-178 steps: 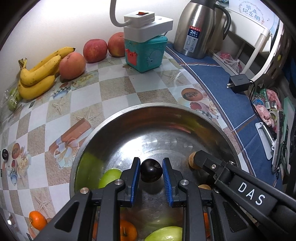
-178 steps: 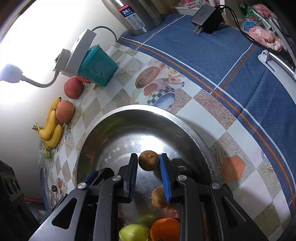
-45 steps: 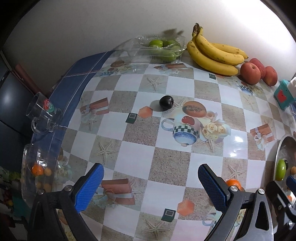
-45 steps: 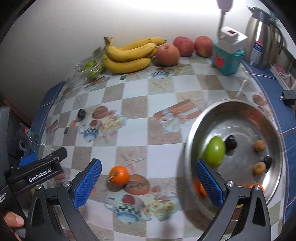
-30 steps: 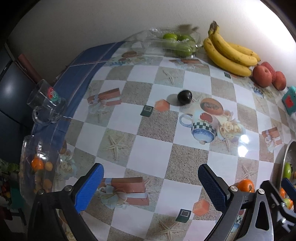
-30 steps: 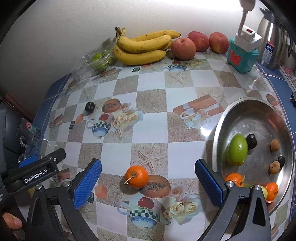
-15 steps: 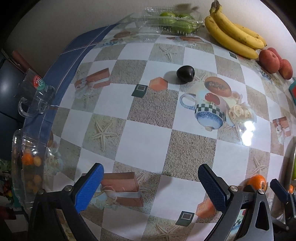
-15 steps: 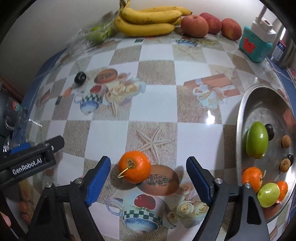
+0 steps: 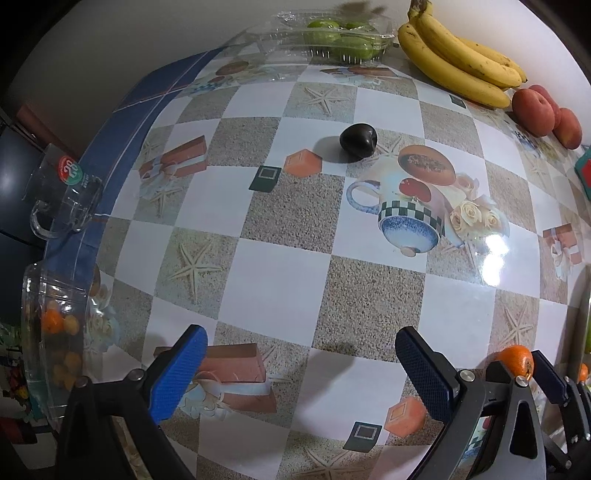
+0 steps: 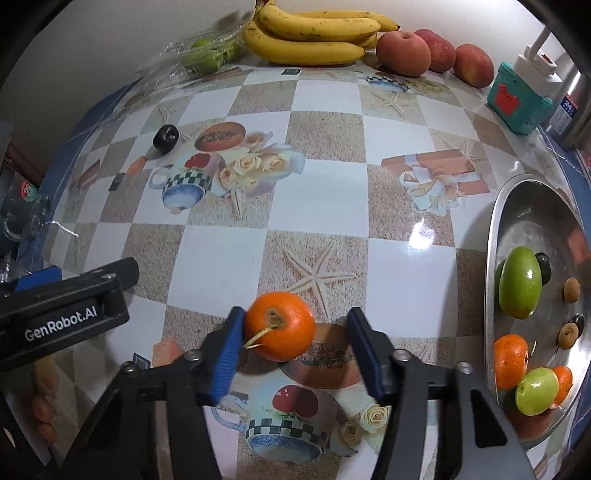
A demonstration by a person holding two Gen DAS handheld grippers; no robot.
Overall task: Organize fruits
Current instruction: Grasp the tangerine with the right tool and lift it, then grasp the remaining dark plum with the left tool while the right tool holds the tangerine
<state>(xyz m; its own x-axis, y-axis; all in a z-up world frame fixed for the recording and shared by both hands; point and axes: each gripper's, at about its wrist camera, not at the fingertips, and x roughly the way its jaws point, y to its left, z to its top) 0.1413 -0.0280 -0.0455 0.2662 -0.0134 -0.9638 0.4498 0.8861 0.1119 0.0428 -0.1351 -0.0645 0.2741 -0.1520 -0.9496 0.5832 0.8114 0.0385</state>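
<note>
An orange tangerine lies on the checkered tablecloth between the open jaws of my right gripper; the left pad touches it, the right pad stands clear. It also shows in the left wrist view. My left gripper is wide open and empty above the cloth. A dark plum lies far ahead of it, also seen in the right wrist view. The steel bowl at the right holds a green mango, tangerines, a green apple and small dark and brown fruits.
Bananas, red apples and a clear box of green fruit line the back wall. A teal box stands at back right. A glass mug and a clear container sit at the left table edge.
Both grippers have moved forward and lower over the table. My right gripper's jaws have narrowed around the tangerine. The plum now sits nearer my left gripper.
</note>
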